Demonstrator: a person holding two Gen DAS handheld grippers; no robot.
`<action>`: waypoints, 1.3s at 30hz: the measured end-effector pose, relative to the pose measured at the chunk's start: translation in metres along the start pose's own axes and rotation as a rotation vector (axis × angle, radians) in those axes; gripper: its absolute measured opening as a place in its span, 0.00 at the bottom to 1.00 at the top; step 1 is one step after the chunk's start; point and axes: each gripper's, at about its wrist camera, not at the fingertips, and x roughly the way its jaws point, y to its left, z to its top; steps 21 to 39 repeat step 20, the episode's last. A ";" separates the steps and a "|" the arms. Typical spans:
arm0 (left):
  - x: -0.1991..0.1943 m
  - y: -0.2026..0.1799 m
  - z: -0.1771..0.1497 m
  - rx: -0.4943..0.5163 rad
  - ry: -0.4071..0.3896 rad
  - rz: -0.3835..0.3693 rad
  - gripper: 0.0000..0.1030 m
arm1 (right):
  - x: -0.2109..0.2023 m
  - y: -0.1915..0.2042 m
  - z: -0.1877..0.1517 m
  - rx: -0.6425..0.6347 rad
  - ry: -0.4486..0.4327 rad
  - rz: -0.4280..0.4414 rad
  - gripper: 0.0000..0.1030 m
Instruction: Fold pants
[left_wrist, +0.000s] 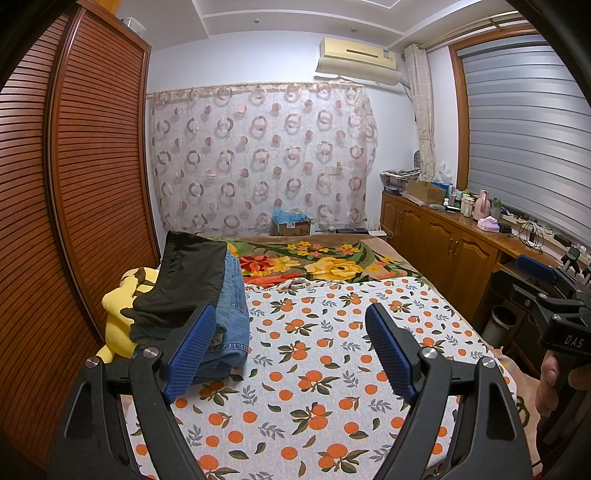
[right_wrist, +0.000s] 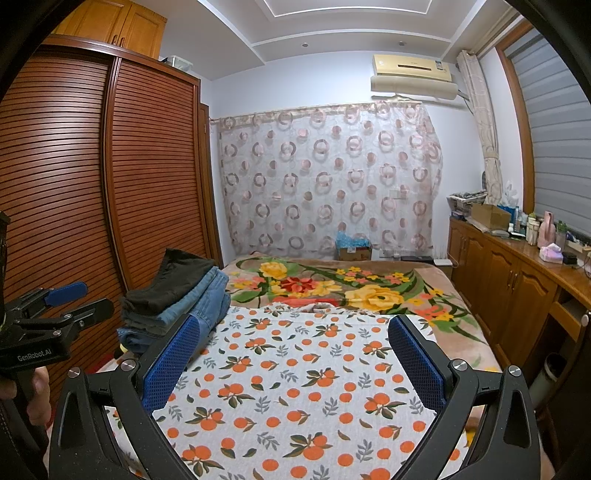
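A stack of folded pants lies at the left edge of the bed: dark pants (left_wrist: 184, 284) on top of blue jeans (left_wrist: 232, 325). The same stack shows in the right wrist view, dark pants (right_wrist: 173, 284) over jeans (right_wrist: 192, 314). My left gripper (left_wrist: 291, 343) is open and empty above the orange-print sheet (left_wrist: 325, 369), its left finger next to the stack. My right gripper (right_wrist: 295, 354) is open and empty over the sheet (right_wrist: 295, 387). Each gripper shows at the edge of the other's view, the right one (left_wrist: 546, 295) and the left one (right_wrist: 62, 306).
A yellow plush toy (left_wrist: 118, 317) lies left of the stack. A brown slatted wardrobe (left_wrist: 74, 184) stands along the left. A floral blanket (left_wrist: 325, 262) covers the far bed. A wooden cabinet (left_wrist: 454, 243) with clutter runs along the right.
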 end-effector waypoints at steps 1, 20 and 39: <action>-0.001 0.000 0.000 0.000 0.000 0.000 0.81 | 0.000 0.000 0.000 0.000 0.000 0.000 0.99; -0.001 0.000 -0.001 0.000 0.000 0.000 0.81 | 0.001 0.000 -0.001 0.000 0.000 0.001 0.99; -0.001 0.000 -0.001 0.000 0.000 0.000 0.81 | 0.001 0.000 -0.001 0.000 0.000 0.001 0.99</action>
